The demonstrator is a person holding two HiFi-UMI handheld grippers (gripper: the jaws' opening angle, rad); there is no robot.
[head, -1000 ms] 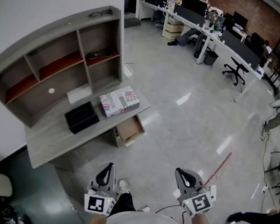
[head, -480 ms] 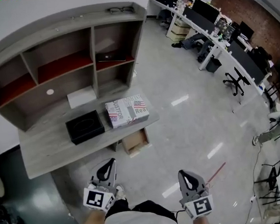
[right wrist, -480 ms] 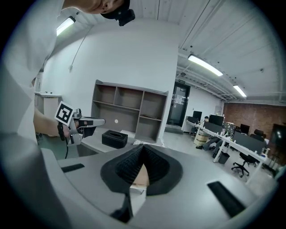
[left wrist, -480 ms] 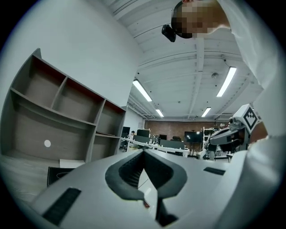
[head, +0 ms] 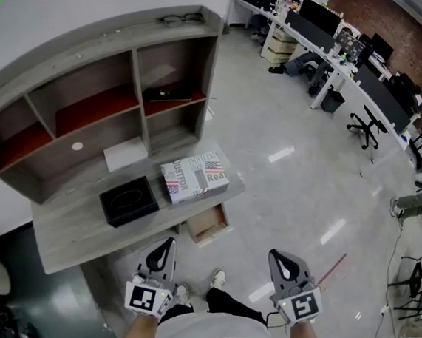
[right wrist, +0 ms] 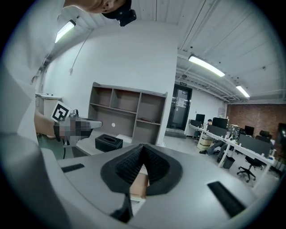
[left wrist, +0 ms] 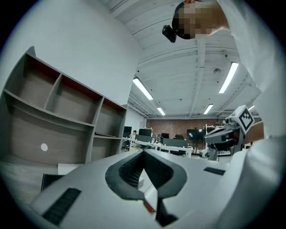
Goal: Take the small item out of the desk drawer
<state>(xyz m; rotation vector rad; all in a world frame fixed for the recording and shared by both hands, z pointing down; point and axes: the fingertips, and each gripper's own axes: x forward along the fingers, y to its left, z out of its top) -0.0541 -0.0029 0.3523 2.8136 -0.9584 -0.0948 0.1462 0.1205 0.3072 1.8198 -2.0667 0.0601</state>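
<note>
Left claw: we hold the left claw (head: 164,248) at lower centre-left, jaws pressed together with nothing between them.
Right claw: the right claw (head: 276,256) is at lower centre-right, likewise closed and empty.
Task's thing: we cannot make out the small item. We judge that it lies in the pale wooden pull-out drawer (head: 207,226), which stands open under the bench's right end at frame centre, well apart from both claws.
Step in hand: approach, in our judgement; no reach has begun.
Risk, claws: closed jaws would shove the item about rather than take it, so one claw must part first.
Risk, drawer: the bench edge overhangs part of the drawer, and a claw entering level may knock the edge or the drawer wall.
Risk, sight: the contents are hidden from here, so we could reach for the wrong spot.
Surface: a long grey wood-grain bench (head: 76,233) backed by a grey shelved hutch (head: 133,57). On it are a black rectangular box with an oval slot (head: 128,201), a newsprint-patterned carton (head: 195,177) and a white card (head: 126,153).
Room: a glossy pale grey floor (head: 293,171), with rows of office desks with dark monitors (head: 332,41) at upper right.
</note>
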